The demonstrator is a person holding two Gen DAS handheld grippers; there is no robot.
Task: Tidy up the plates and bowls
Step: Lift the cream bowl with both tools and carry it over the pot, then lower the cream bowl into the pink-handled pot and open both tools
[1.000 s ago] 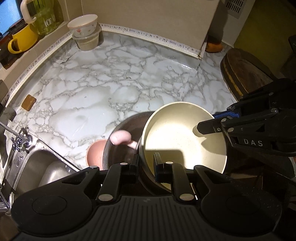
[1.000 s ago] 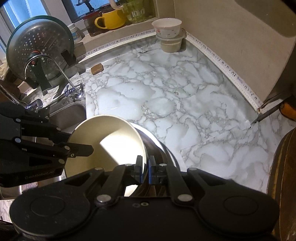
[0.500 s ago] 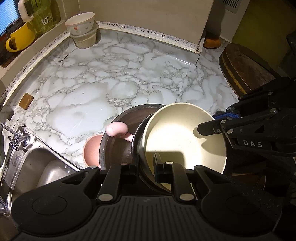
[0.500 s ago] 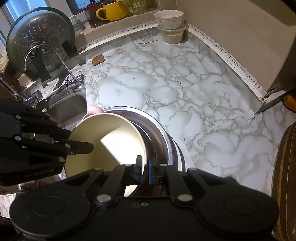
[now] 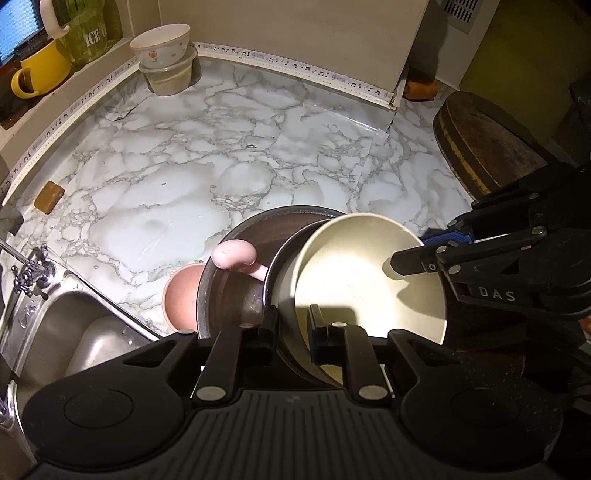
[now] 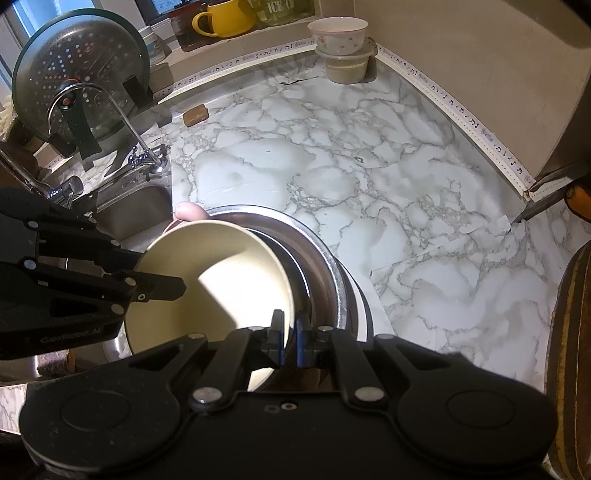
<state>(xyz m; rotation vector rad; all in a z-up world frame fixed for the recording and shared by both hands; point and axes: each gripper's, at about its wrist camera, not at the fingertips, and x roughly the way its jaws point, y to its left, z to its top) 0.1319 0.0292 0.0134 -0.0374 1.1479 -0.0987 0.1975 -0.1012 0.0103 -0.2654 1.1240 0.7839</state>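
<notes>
Bowl pinched at opposite rims by both hand-held grippers, tilted over counter front edge; next, probably nesting into metal bowl.

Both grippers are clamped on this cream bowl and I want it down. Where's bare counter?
The marble counter is bare across its middle, between the stacked bowls in the far corner, the brown soap bar by the sink, and the cutting board. It is crowded near the cream bowl: metal basin, pink bowl.

"DAS" stands in pale letters on the right gripper; "ICE" shows on the green glass jar on the windowsill.
</notes>
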